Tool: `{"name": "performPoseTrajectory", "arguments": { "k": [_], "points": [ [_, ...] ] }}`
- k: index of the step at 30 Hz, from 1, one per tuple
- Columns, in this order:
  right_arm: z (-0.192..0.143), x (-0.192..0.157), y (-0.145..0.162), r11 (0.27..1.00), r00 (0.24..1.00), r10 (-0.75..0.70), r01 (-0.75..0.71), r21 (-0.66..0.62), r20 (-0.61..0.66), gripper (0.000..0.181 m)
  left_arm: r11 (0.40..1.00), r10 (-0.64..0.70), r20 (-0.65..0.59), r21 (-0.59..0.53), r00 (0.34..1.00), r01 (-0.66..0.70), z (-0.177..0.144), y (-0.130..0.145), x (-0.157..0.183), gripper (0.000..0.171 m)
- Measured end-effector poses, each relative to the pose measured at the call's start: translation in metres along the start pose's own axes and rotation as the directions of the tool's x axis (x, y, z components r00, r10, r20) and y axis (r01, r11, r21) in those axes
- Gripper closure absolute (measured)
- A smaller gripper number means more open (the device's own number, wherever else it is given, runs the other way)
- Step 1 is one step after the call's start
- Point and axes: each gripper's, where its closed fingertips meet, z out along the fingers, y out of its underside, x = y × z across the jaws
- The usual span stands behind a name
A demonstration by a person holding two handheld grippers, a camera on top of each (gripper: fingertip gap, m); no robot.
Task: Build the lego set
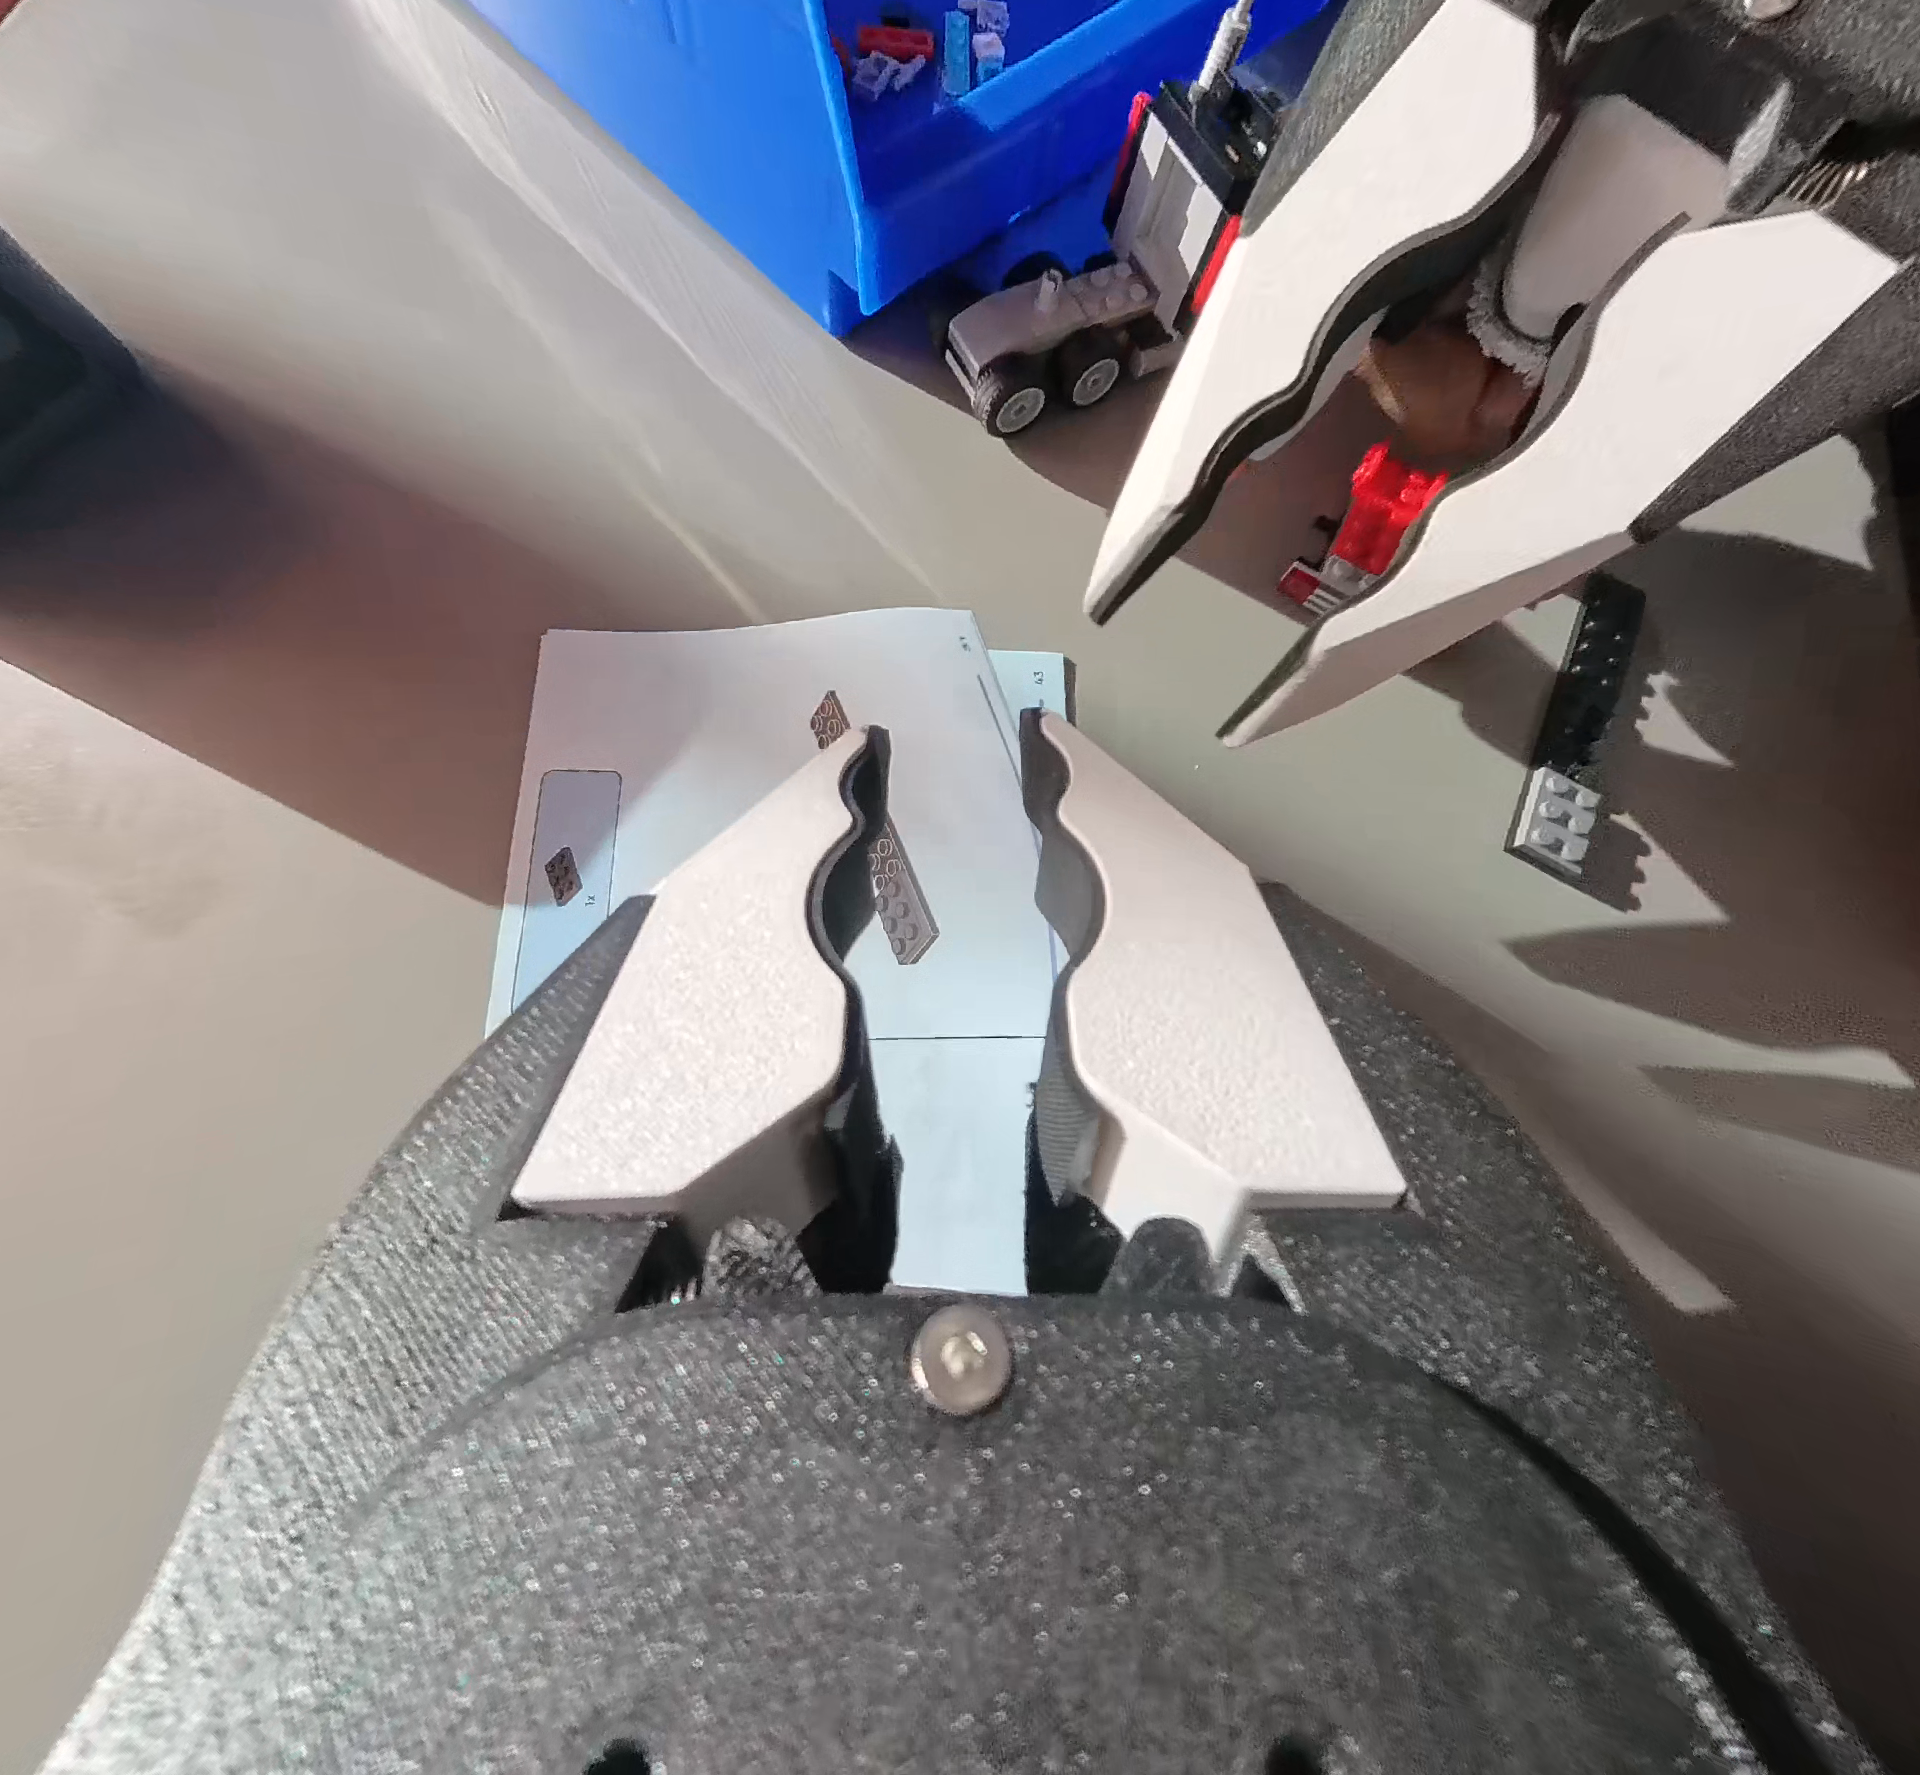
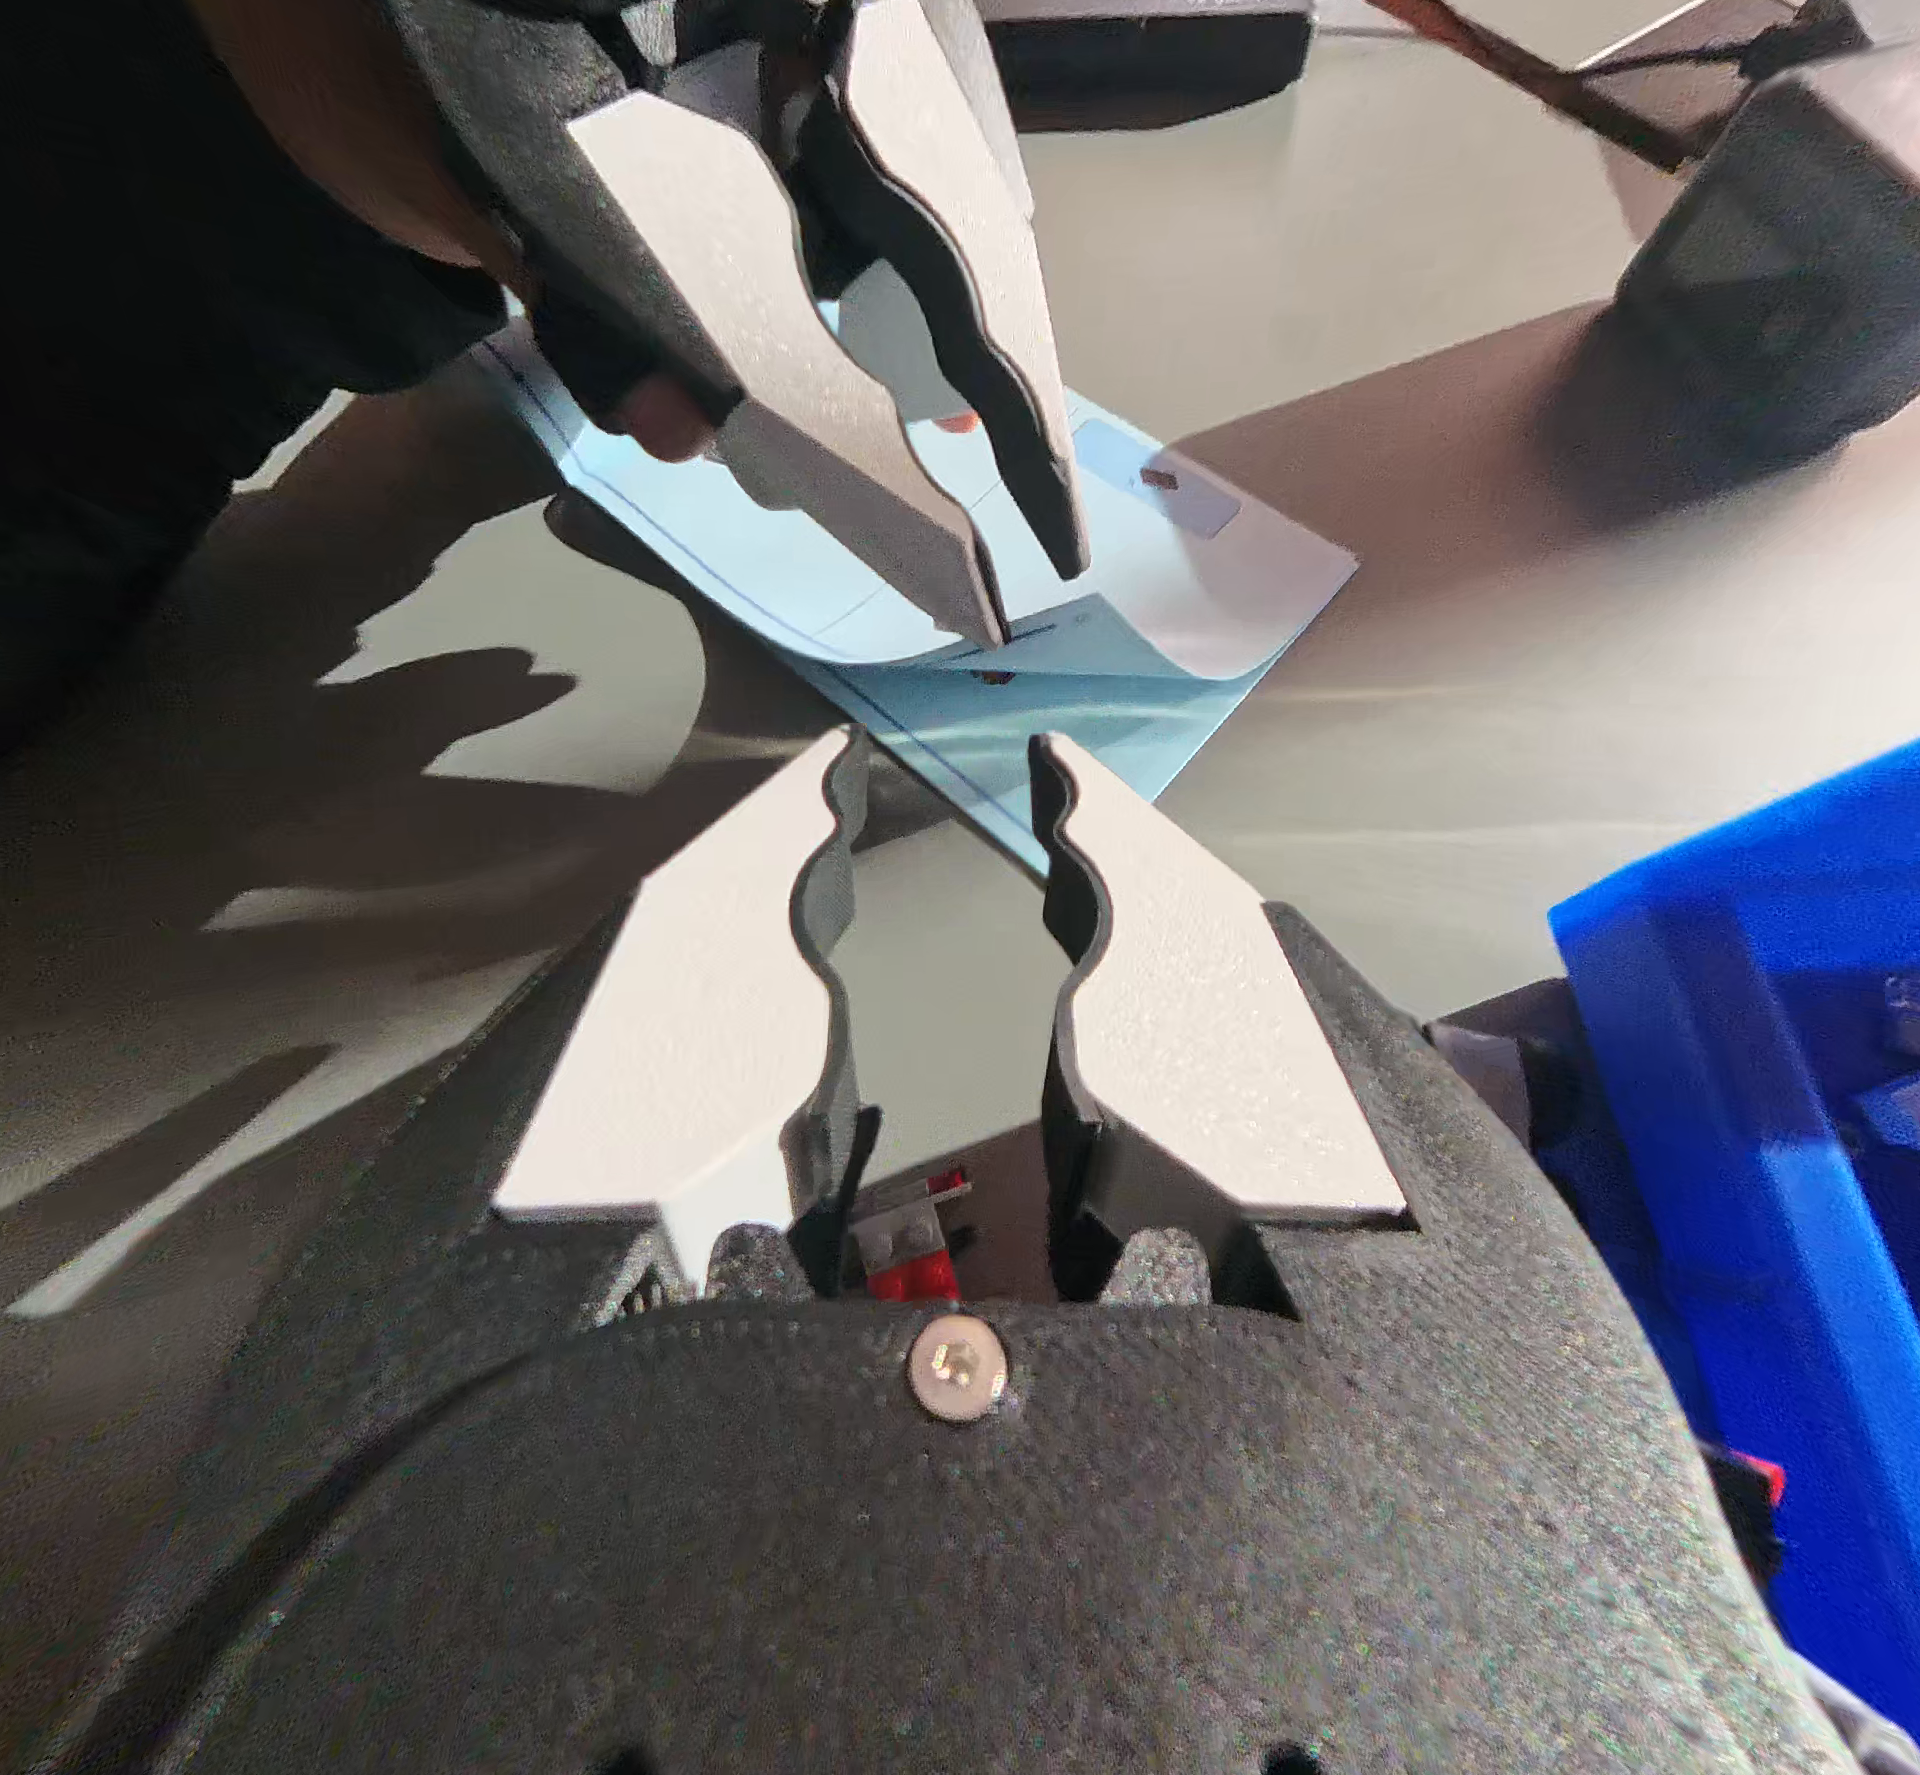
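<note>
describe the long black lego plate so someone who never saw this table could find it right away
Start at the blue bin of loose bricks at the far side of the table, with the grey truck model parked at its foot. Nearer than the truck and to its right lies the long black plate, flat on the table. Unlike its neighbours, it is narrow, all black, with a small grey plate at its near end.

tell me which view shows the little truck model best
The left wrist view: the grey truck stands whole beside the blue bin, wheels and cab clear. The right wrist view shows none of it, only a corner of that bin.
</note>
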Motion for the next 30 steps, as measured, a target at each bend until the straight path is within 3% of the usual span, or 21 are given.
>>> {"name": "performPoseTrajectory", "arguments": {
  "k": [11, 18, 26, 30],
  "points": [
    [0.032, 0.029, 0.027, 0.973, 0.985, -0.158, 0.143, -0.179, -0.074, 0.148, 1.000, -0.003, -0.047, 0.026, 0.999, 0.004, -0.005, -0.001, 0.006, 0.144],
    [0.035, 0.030, 0.026, 0.982, 0.987, -0.136, 0.124, -0.143, -0.081, 0.148, 1.000, 0.006, -0.037, 0.019, 0.999, -0.005, -0.011, 0.000, 0.006, 0.144],
    [0.029, 0.035, 0.014, 0.992, 0.984, -0.123, 0.116, -0.057, -0.131, 0.150, 0.995, 0.059, 0.005, -0.081, 0.998, -0.058, -0.003, 0.013, 0.007, 0.116],
    [0.027, 0.036, 0.010, 0.994, 0.983, -0.112, 0.109, -0.030, -0.144, 0.151, 0.986, 0.110, 0.042, -0.132, 0.993, -0.104, 0.002, 0.018, 0.005, 0.117]
  ]
}}
